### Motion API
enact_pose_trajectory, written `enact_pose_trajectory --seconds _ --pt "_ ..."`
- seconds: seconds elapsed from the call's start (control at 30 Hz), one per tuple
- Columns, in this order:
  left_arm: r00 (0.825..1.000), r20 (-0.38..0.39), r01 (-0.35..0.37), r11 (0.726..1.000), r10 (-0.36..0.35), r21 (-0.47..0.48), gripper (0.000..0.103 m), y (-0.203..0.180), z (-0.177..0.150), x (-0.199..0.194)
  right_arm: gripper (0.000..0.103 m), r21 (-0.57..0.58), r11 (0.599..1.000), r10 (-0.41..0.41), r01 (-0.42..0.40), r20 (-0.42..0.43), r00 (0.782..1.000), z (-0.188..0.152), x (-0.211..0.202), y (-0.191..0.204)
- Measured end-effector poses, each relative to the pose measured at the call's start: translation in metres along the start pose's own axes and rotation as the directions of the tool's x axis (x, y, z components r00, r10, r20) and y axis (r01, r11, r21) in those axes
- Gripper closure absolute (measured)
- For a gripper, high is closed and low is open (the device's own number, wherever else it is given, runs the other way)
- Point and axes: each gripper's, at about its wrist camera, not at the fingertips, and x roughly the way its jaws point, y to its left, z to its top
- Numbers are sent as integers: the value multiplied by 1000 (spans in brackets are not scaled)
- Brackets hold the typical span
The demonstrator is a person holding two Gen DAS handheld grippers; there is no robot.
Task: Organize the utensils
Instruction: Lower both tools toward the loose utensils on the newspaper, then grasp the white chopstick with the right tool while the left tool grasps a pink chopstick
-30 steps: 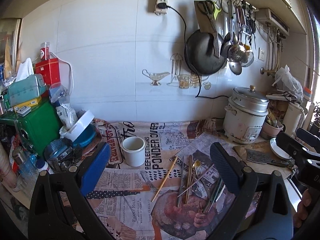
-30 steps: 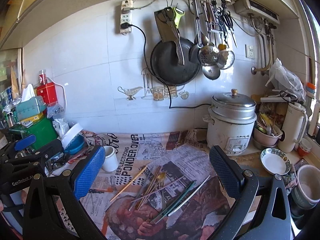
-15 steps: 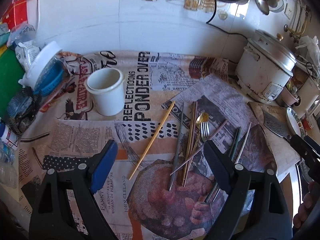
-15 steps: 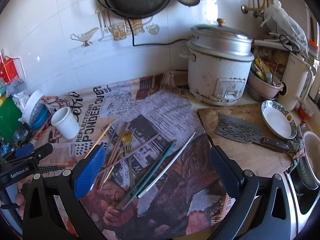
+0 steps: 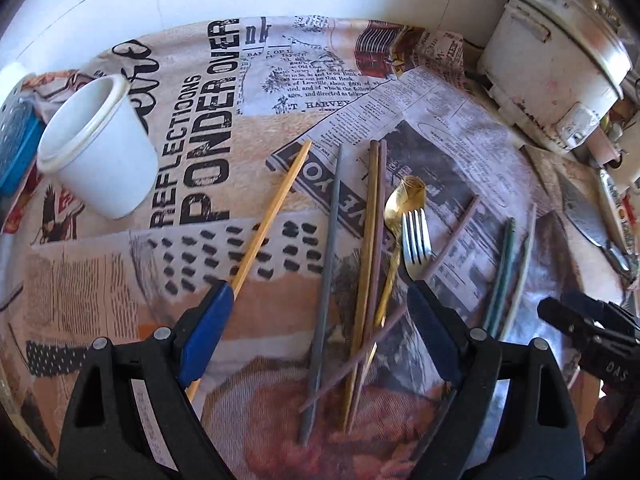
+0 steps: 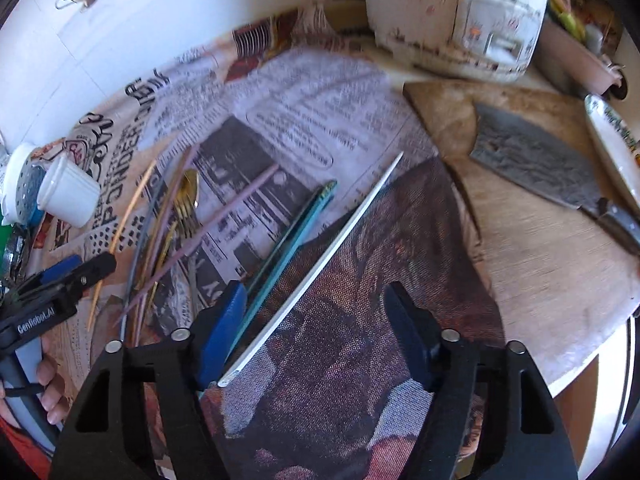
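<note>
On cloth point(image 5: 224, 128), "REFLECTIONS PONDER OVER", "GenRobot.AI" gripper point(image 6: 60, 280)

**Utensils lying loose on the newsprint cloth**

You are looking at a flat scatter: a pale bamboo chopstick point(image 5: 272, 216) lying apart on the left, a grey chopstick point(image 5: 328, 280), a tan and mauve pair point(image 5: 370, 240), a gold spoon point(image 5: 400, 216) touching a silver fork point(image 5: 416, 240), a mauve stick point(image 5: 384, 332) crossing them, teal chopsticks point(image 6: 288, 248) and a white chopstick point(image 6: 320, 268) slanting rightward. A white plastic cup point(image 5: 100, 148) is standing upright, empty.
</note>
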Motion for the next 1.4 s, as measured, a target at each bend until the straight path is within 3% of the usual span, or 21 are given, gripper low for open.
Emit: enact_pose_trajectory --seconds 0.23,0.33,0.5,0.6,0.8,0.97,1.0,1.1,1.4 --pt "999 -34 2 987 3 163 17 -27 11 15 64 -1 996 89 -89 -89 992 3 24 5" --pt "998 -58 34 974 -22 222 25 -42 13 19 71 8 995 103 -103 -97 990 5 29 6" --pt "991 -127 81 965 -50 251 55 -61 17 33 83 -1 997 81 -81 -107 991 11 33 3" --pt "983 -163 121 955 -79 270 67 -72 18 38 87 7 997 79 -79 -120 990 12 37 -1" --pt "976 -204 143 941 -82 308 81 -84 20 47 89 -20 997 76 -79 -118 990 20 41 -2" --pt "976 -205 138 930 -69 342 85 -94 23 52 92 -56 996 59 -65 -100 993 27 45 4" --pt "976 -208 137 926 -66 351 92 -97 23 53 92 -61 996 56 -63 -98 994 28 46 5" --pt "971 -226 159 922 -81 353 97 -100 24 55 94 -75 995 62 -69 -91 994 30 48 9" --pt "970 -223 165 936 -97 311 99 -97 27 42 101 -106 987 111 -121 -98 989 35 45 13"
